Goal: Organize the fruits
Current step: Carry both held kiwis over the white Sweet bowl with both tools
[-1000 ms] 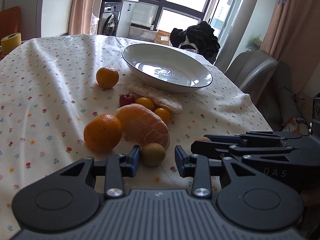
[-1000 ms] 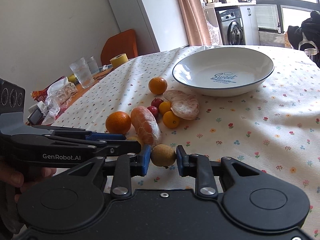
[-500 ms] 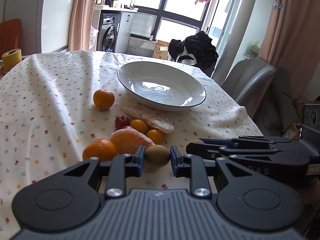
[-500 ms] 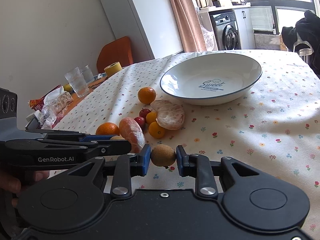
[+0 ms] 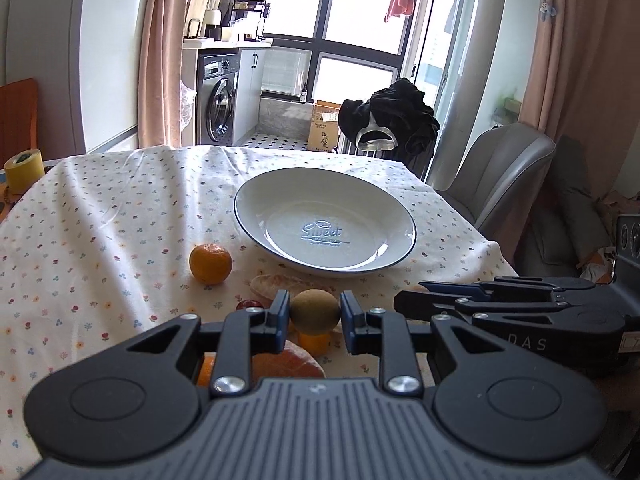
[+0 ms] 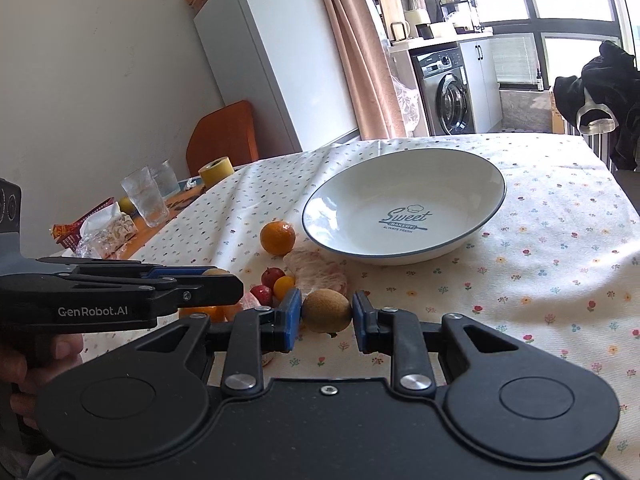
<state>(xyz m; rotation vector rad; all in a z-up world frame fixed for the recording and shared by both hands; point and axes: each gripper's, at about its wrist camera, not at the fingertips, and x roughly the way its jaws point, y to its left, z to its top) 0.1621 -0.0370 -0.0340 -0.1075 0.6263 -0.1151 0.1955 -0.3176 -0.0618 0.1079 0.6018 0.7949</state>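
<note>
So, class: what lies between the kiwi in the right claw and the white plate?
In the right wrist view, a peeled citrus piece lies on the cloth between kiwi and plate.

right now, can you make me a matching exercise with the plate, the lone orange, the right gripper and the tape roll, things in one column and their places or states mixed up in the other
Things
1. plate
2. lone orange
3. right gripper
4. tape roll

Places or states
A. shut on a brown fruit
B. off the cloth, near the glasses
C. nothing in it
D. on the tablecloth, just beside the plate's rim

Pairs: 1-C, 2-D, 3-A, 4-B
</note>
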